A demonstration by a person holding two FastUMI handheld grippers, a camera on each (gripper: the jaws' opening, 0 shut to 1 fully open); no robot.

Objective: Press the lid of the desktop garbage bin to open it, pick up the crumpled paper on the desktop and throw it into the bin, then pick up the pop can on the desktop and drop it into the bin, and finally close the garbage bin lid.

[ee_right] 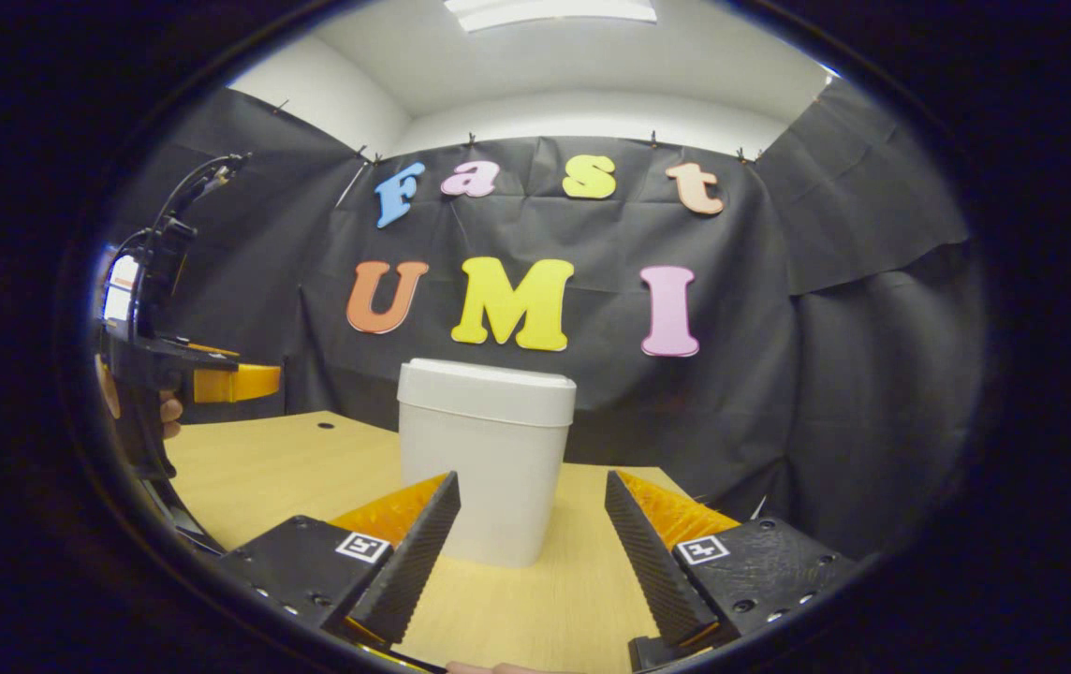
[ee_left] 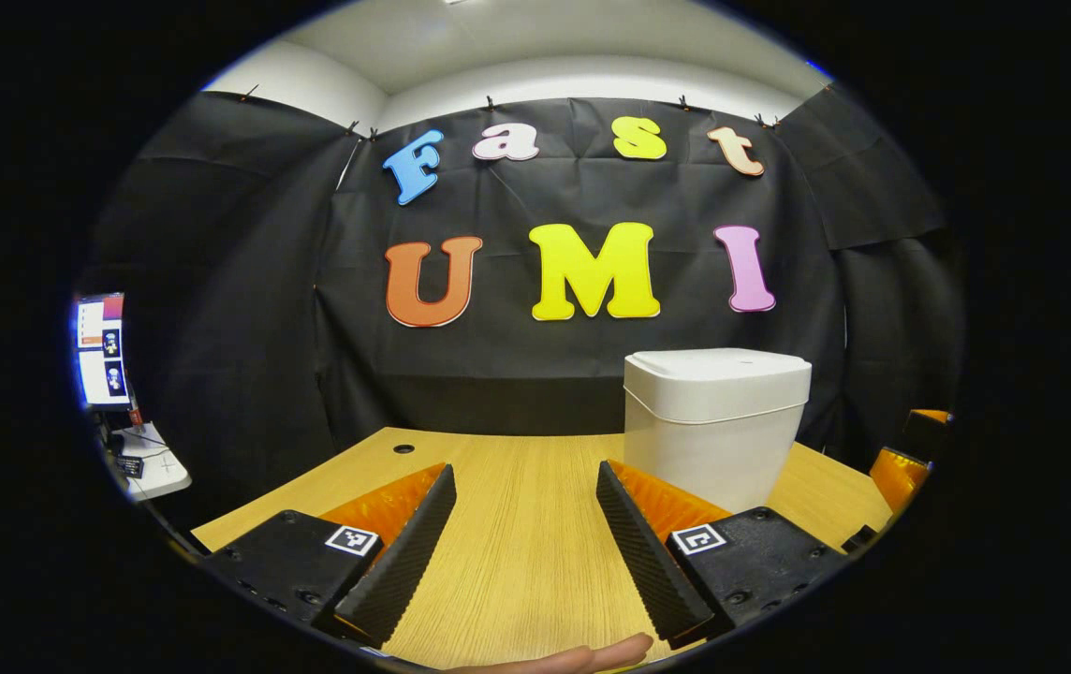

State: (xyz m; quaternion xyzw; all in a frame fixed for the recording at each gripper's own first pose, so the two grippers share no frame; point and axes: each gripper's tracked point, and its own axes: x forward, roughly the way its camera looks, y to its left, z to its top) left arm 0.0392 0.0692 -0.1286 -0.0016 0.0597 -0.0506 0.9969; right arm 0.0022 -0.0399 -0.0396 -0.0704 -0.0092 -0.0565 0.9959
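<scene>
Above the pale wooden worktop (ee_left: 517, 524), the left hand-held gripper (ee_left: 524, 548) hangs with its jaws spread wide and nothing between them; the right hand-held gripper (ee_right: 530, 552) is likewise agape and empty; just beyond its fingers stands the white plastic desktop garbage bin (ee_right: 484, 459), upright, its lid (ee_right: 489, 388) closed; in the left gripper view the bin sits ahead to the right, near the worktop's far edge.

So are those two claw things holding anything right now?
Nothing is held. The left tool and the right tool both stand open above the table, with the bin untouched.
</scene>
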